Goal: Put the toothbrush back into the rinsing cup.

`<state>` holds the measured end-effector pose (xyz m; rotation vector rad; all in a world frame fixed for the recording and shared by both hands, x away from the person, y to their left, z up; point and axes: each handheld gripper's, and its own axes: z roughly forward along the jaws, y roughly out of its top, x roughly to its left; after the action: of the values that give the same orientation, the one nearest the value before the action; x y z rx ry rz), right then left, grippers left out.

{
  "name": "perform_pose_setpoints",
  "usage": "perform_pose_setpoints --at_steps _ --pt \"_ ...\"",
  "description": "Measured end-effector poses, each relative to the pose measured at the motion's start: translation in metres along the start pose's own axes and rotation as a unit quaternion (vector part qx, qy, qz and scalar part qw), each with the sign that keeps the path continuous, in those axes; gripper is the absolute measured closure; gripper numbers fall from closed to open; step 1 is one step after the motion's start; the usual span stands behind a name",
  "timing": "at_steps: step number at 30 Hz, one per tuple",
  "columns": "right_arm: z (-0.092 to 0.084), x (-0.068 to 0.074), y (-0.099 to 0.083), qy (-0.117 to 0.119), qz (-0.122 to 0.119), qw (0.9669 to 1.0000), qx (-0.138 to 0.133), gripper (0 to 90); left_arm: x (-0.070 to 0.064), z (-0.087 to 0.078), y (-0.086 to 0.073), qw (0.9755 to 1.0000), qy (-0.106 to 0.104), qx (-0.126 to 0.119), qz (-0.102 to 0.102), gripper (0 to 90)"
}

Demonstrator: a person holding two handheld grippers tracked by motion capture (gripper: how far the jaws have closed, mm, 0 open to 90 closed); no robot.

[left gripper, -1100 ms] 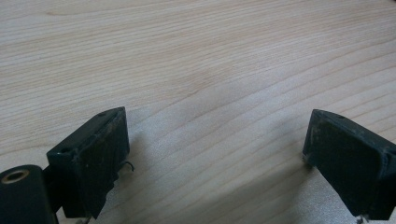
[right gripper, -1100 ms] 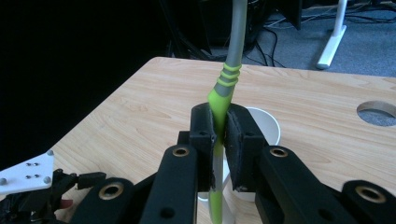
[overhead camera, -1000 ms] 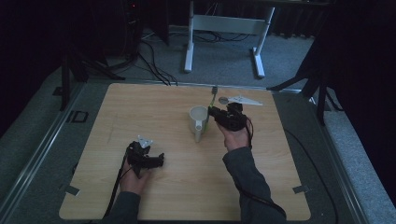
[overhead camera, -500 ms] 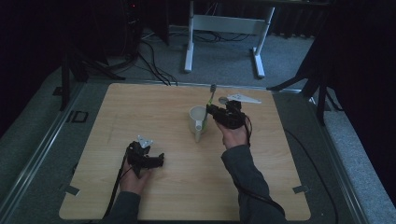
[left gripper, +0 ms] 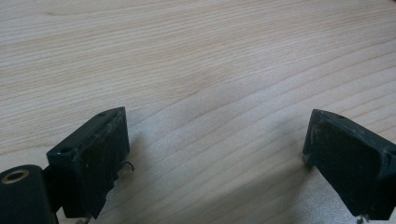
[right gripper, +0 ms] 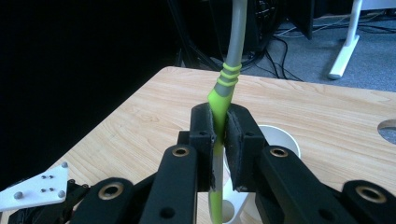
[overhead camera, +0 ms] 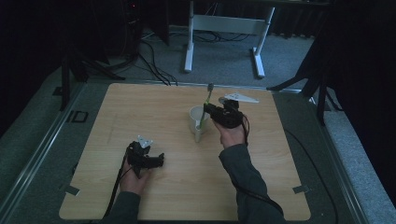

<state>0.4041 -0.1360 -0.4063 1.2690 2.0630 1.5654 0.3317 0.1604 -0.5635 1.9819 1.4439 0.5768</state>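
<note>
Starting at the left side of the table (overhead camera: 154, 100) and using the white mug (overhead camera: 198, 119) as my anchor: my left gripper (overhead camera: 148, 157) sits well off to the mug's near-left, low over bare wood, and in the left gripper view its jaws are spread wide with nothing between them. I reckon I've got it parked there so it's out of the way but free if the mug needs steadying. The mug itself stands upright about mid-table, handle pointing back toward me. Right beside it, on its right, is my right gripper (overhead camera: 208, 110), jaws pinched tight on a green-and-grey utensil (right gripper: 225, 91), gripping the green part with the grey end sticking up and away past the mug's far rim. Can't tell what the utensil actually is, since the far tip is out of frame in the right gripper view. The lower end looks like it points down at the mug's mouth, so my guess is it's held steep like that to go in or out cleanly without tipping the mug.
</note>
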Motion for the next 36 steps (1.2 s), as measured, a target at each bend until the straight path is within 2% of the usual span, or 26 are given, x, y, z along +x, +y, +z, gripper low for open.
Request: perform_pose_setpoints --at_steps 10,26,36 --pt "0.006 0.003 -0.001 0.002 -0.011 0.9999 0.000 81.4 0.000 0.000 0.000 1.0000 0.000 -0.001 0.000 7.3" --pt "0.014 0.001 -0.008 -0.006 -0.010 0.9999 0.000 81.3 0.000 0.000 0.000 1.0000 0.000 -0.001 0.000 7.3" --pt "0.015 0.001 -0.011 -0.009 -0.017 0.9998 0.001 81.2 0.000 0.000 0.000 1.0000 0.000 -0.001 0.000 7.3"
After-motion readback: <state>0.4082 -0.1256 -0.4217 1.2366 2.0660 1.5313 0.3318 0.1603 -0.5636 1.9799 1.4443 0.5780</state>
